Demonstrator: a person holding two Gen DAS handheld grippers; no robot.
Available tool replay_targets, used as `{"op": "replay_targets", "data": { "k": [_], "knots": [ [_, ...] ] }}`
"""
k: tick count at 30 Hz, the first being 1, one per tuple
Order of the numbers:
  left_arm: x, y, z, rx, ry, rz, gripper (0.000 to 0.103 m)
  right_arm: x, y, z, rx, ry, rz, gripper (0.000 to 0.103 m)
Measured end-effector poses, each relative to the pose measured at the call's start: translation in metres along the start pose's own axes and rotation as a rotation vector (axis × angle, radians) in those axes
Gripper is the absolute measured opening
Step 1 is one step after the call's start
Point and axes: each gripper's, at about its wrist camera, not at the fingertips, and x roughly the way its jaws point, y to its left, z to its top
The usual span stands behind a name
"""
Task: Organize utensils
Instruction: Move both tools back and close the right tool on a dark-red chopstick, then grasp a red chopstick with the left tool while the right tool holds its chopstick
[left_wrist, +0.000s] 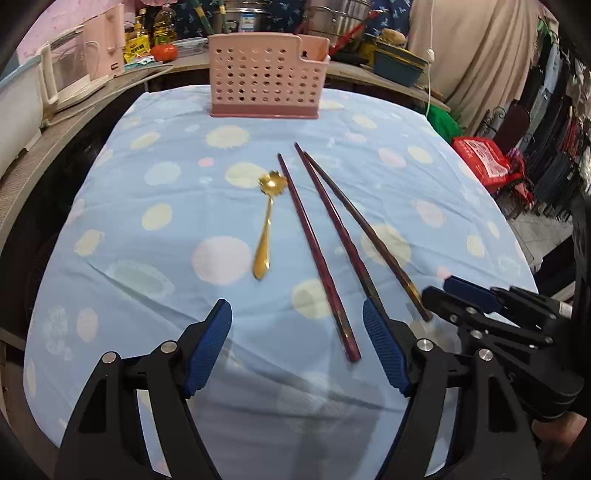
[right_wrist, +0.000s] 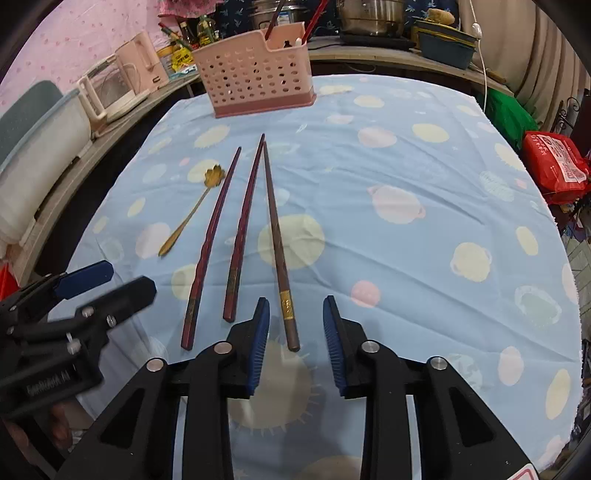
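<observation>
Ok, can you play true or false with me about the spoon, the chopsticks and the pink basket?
1. The gold spoon lies on the cloth. True.
2. Four chopsticks lie on the cloth. False: three chopsticks lie there.
3. The pink basket stands at the far end of the cloth. True.
4. The right gripper is squeezing a chopstick. False: its pads stand apart on either side of the brown chopstick.
5. The spoon is inside the basket. False: it lies beside the chopsticks.
</observation>
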Motion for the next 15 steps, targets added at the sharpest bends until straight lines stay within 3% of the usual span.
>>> {"op": "replay_targets", "data": {
  "k": [9, 15],
  "knots": [
    [0.01, -0.012, -0.012, 0.033, 0.032, -0.017, 0.069, 0.016, 0.006, -0.003, -0.03, 0.019, -0.012, 0.015],
    [0.021, -0.016, -0.015, 0.039, 0.058, -0.018, 0.059, 0.018, 0.005, -0.005, -0.036, 0.018, -0.022, 0.009]
  ]
}}
